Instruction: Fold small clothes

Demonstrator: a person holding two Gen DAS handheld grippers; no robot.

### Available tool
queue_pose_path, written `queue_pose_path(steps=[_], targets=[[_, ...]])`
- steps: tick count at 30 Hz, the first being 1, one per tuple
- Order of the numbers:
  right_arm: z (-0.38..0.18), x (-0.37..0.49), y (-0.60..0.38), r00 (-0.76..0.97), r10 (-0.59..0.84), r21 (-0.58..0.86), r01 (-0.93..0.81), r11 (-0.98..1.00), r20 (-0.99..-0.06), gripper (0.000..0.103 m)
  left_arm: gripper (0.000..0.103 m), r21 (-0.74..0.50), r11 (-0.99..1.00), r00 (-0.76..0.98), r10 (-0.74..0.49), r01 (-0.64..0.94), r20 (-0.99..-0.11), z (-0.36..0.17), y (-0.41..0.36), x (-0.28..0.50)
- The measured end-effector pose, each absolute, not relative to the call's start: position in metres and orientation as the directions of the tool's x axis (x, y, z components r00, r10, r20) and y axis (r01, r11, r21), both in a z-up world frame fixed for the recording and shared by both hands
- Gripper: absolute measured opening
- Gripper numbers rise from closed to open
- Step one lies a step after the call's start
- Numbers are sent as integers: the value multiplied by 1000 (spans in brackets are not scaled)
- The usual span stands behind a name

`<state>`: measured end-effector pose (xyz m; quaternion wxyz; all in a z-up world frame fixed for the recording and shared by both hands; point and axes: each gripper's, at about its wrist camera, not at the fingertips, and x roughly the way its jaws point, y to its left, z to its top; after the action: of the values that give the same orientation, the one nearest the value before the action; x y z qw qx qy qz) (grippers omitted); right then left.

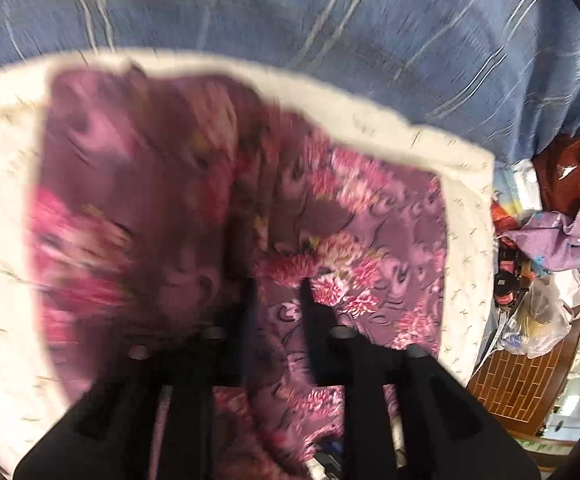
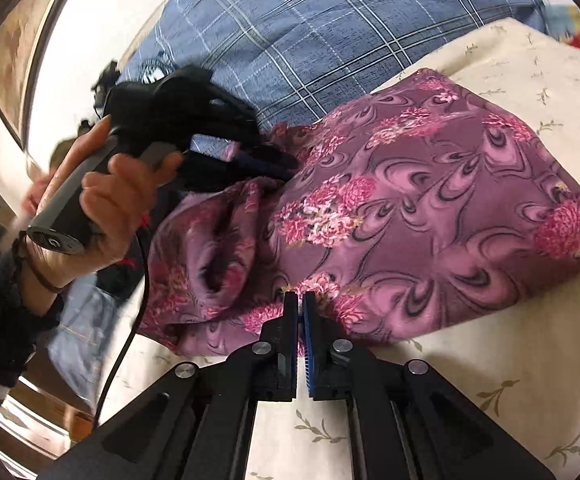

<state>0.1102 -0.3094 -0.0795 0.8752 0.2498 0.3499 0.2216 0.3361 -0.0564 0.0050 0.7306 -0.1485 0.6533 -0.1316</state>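
Your purple floral garment lies folded on the cream cloth, the blue plaid sheet behind it. Your left gripper stands open over the fabric; your right gripper is barely parted at the hem, gripping nothing. Bags clutter the edge.

No legible text, brand, number or sign anywhere. Round white emblem printed on blue plaid sheet, just above left claw in right wrist view: maybe lettering round its rim, too small and blurred to read. Round mark on butt end of handle gripped by hand, below emblem: a symbol, not letters. Bottles and bags off to right of sheet in left wrist view: label-like patches, nothing readable at that size and w/ the blur. Flowered garment: pattern only, no tag or print showing.
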Motion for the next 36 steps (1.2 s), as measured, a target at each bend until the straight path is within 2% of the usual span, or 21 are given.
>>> queue_pose_path(steps=[1, 2, 3, 4, 7, 11, 14, 16, 21, 24, 26, 28, 29, 33, 36], targets=[[-77, 109, -312, 661, 577, 609, -222, 762, -480, 28, 66, -378, 926, 135, -375, 5, -917, 15, -53, 336], [-75, 109, -314, 662, 592, 627, -231, 744, -459, 38, 73, -366, 931, 157, -363, 11, -919, 24, -51, 337], [-73, 108, -315, 665, 607, 645, -240, 726, -435, 54, 79, -348, 937, 171, -346, 18, -923, 31, -49, 337], [-69, 107, -314, 671, 618, 659, -250, 710, -411, 59, 80, -328, 944, 170, -328, 26, -929, 35, -49, 337], [-64, 115, -309, 660, 652, 689, -274, 671, -373, 64, 80, -283, 958, 95, -287, 48, -953, 28, -58, 336], [-63, 130, -297, 617, 698, 715, -294, 634, -365, 65, 80, -146, 985, 36, -150, 93, -988, 9, -80, 335], [-57, 126, -297, 608, 729, 729, -339, 595, -313, 65, 80, -58, 988, 32, -63, 144, -998, 4, -91, 334], [-55, 125, -292, 603, 724, 704, -351, 617, -335, 70, 80, -4, 987, 15, -6, 158, -1000, -2, -100, 335], [-58, 139, -269, 542, 748, 687, -375, 623, -383, 70, 80, 164, 964, -13, 171, 210, -985, -24, -118, 332], [-63, 146, -250, 532, 747, 668, -389, 634, -399, 70, 80, 229, 943, -1, 236, 242, -972, -33, -122, 326], [-66, 149, -241, 540, 729, 650, -383, 657, -420, 60, 63, 241, 941, 29, 241, 236, -970, -30, -117, 321], [-69, 152, -234, 533, 731, 644, -388, 659, -427, 8, 8, 197, 958, 32, 194, 211, -980, -23, -107, 317], [-70, 153, -233, 529, 733, 645, -389, 657, -427, 6, 5, 135, 974, 18, 134, 183, -991, -20, -97, 311], [-60, 143, -244, 562, 750, 680, -399, 615, -349, 5, 3, 25, 990, 89, 13, 138, -996, 8, -81, 298], [-45, 128, -274, 620, 733, 698, -394, 598, -278, 5, 3, -108, 984, 127, -127, 144, -984, 37, -93, 288]])
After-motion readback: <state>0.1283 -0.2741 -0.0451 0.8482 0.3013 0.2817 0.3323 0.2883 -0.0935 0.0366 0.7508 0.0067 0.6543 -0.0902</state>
